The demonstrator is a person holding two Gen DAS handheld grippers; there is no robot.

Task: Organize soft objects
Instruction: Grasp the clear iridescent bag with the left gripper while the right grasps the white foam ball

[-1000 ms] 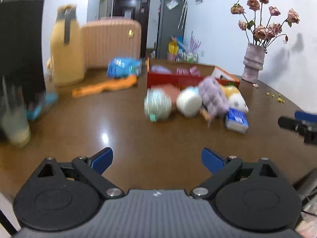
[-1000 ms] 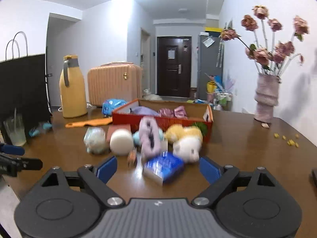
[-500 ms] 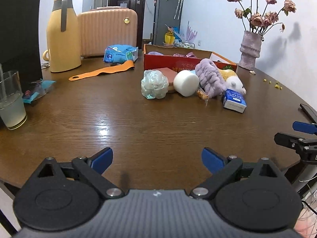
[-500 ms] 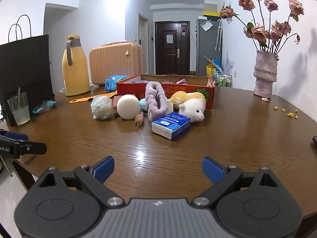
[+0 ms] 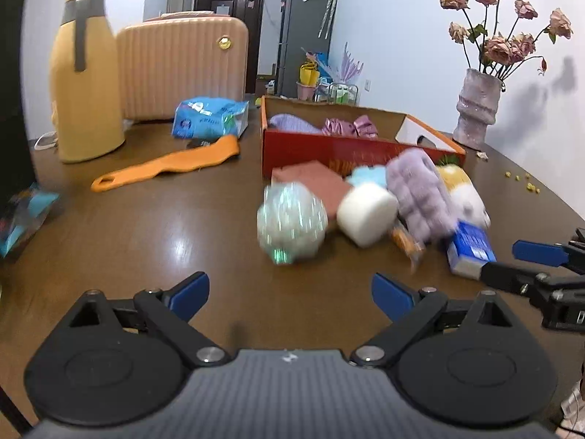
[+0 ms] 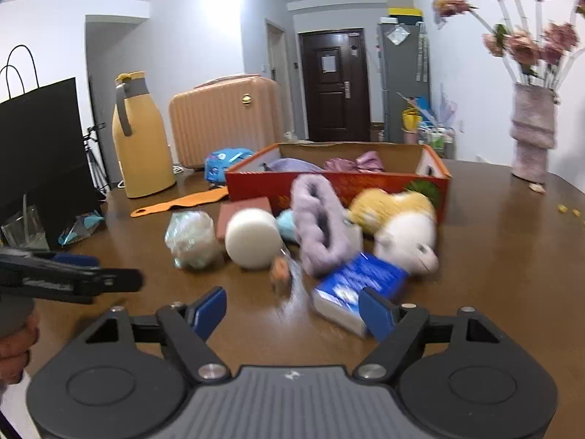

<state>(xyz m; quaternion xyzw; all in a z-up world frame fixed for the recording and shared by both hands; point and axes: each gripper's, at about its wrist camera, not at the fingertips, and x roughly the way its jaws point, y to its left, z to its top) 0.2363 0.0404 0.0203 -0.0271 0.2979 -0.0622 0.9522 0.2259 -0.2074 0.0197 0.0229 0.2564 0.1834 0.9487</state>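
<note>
A pile of soft things lies in front of a red box (image 5: 329,150) (image 6: 365,186): a shiny mesh ball (image 5: 291,225) (image 6: 190,237), a white sponge cylinder (image 5: 365,214) (image 6: 251,237), a purple fluffy band (image 5: 420,197) (image 6: 320,223), a white-and-yellow plush (image 6: 406,234) (image 5: 464,197), a blue tissue pack (image 6: 356,289) (image 5: 470,248) and a reddish-brown pad (image 5: 314,184). The box holds purple and pink soft items. My left gripper (image 5: 290,291) is open and empty, short of the mesh ball. My right gripper (image 6: 292,309) is open and empty, just before the tissue pack.
On the brown table stand a yellow jug (image 5: 86,77), a peach case (image 5: 182,66), a blue packet (image 5: 210,117), an orange strap (image 5: 164,164), a vase of dried roses (image 5: 477,106) and a black bag (image 6: 40,139) with a glass (image 6: 25,226).
Both grippers have moved forward toward the pile, which looms larger now. Both stay open and empty. Nothing on the table has moved.
</note>
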